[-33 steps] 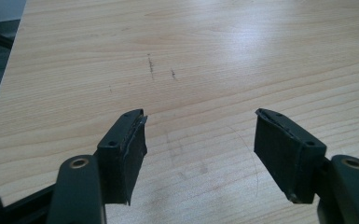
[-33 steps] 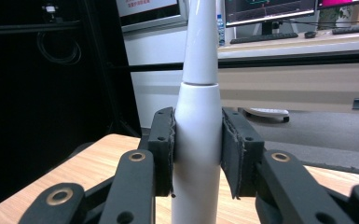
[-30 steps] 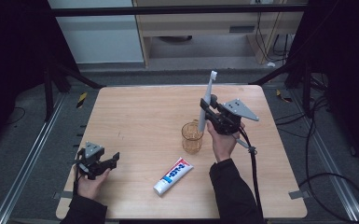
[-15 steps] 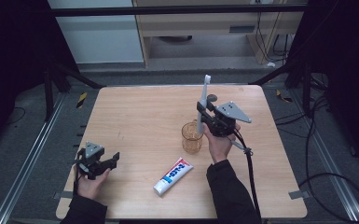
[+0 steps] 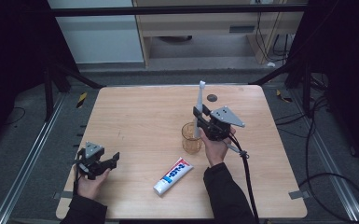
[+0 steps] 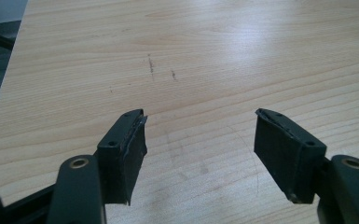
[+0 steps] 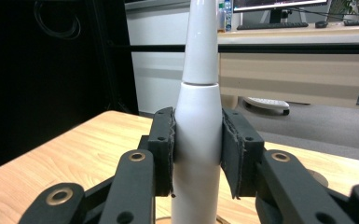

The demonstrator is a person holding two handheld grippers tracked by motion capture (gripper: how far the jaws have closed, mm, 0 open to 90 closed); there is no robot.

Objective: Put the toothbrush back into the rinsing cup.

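A white electric toothbrush (image 5: 198, 108) stands upright with its lower end in an amber glass cup (image 5: 191, 138) near the table's middle. My right gripper (image 5: 200, 119) is shut on the toothbrush handle (image 7: 197, 135), both pads pressing its sides in the right gripper view. A toothpaste tube (image 5: 172, 175) lies flat in front of the cup. Near the front left corner my left gripper (image 5: 112, 160) stands open, and in the left gripper view its jaws (image 6: 198, 140) have only bare wood between them.
The wooden table (image 5: 140, 116) has a small dark round mark (image 5: 211, 98) at the back right. A cable (image 5: 247, 172) trails from the right gripper toward the front edge. Dark frame rails and a desk stand beyond the table.
The right gripper has come down and slightly left with the toothbrush, lowering its end into the cup. The left gripper has stayed where it was.
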